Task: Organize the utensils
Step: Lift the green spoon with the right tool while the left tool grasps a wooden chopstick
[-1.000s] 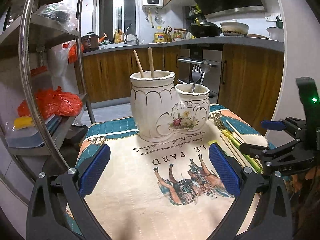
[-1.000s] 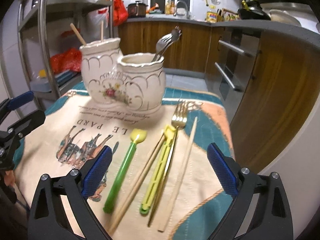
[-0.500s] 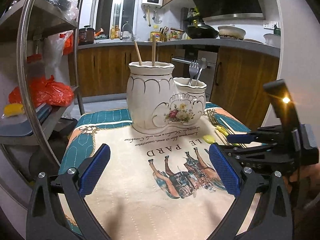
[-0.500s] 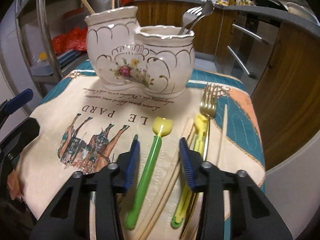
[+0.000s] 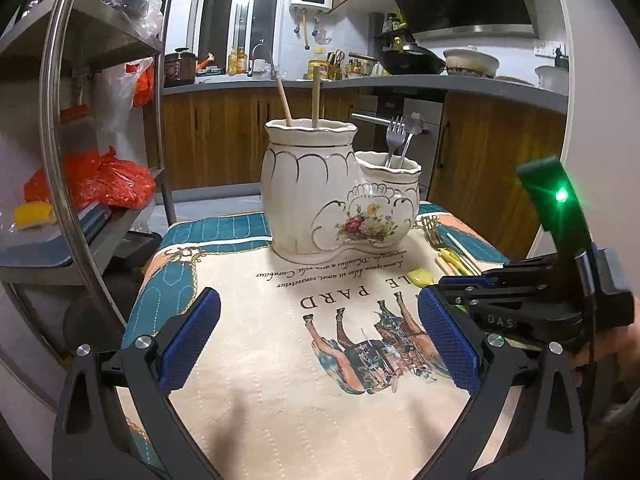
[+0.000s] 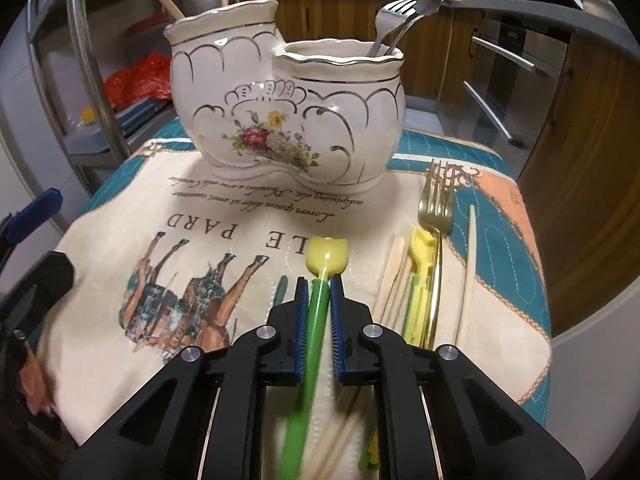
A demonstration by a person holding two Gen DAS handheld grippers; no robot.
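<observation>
While the left gripper (image 5: 318, 344) hangs wide open and empty, the right gripper (image 6: 319, 286), jaws just closing, clamps the green spoon (image 6: 314, 312) (yellow tulip tip) on the cloth (image 6: 120, 216) before the ceramic holder (image 6: 288, 108).

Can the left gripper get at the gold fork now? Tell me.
Probably not directly. The gold fork lies beyond the right gripper, which is closing on the green spoon and stands between it and the open left gripper.

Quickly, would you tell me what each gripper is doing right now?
Left gripper: open, empty.
Right gripper: just closed on the green tulip-ended utensil.
</observation>
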